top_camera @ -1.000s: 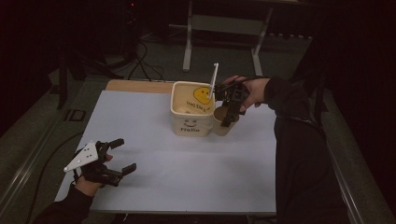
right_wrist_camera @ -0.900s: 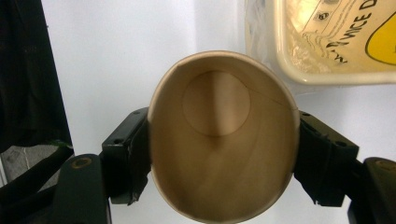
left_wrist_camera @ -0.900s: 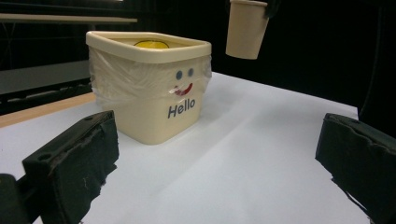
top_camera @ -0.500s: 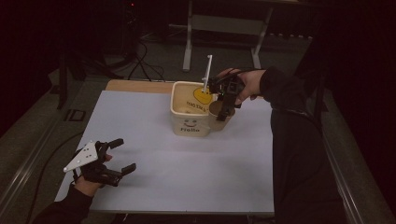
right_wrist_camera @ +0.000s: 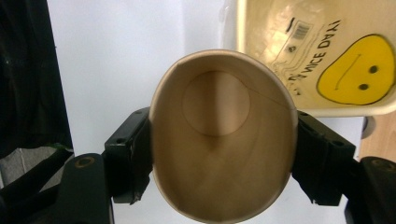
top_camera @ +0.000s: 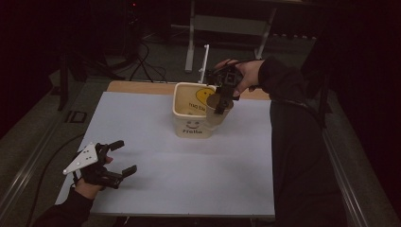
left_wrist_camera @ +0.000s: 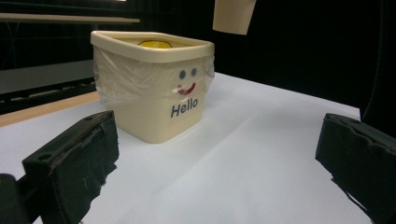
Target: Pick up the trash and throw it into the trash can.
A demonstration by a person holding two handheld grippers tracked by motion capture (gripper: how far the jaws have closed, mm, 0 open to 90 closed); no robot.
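Observation:
A cream bin (top_camera: 191,126) with a smiling face and "Hello" on its front stands at the table's far middle; it is also in the left gripper view (left_wrist_camera: 159,100) and the right gripper view (right_wrist_camera: 299,51). A yellow face is printed inside it. My right gripper (top_camera: 221,100) is shut on a brown paper cup (top_camera: 217,103), held in the air at the bin's right rim. Its jaws have just closed a little tighter, squeezing the empty cup (right_wrist_camera: 224,140) oval. My left gripper (top_camera: 125,157) rests open at the near left, aimed at the bin, with nothing between its jaws.
A white sheet (top_camera: 189,184) covers the table, with a strip of bare wood (top_camera: 137,87) along the far edge. A dark sleeve (top_camera: 293,142) reaches along the right side. Cables and a metal desk frame (top_camera: 227,28) lie on the floor beyond.
My right gripper has lifted the cup and carried it slightly left, from beside the bin's right wall up to its rim. The left gripper has stayed put.

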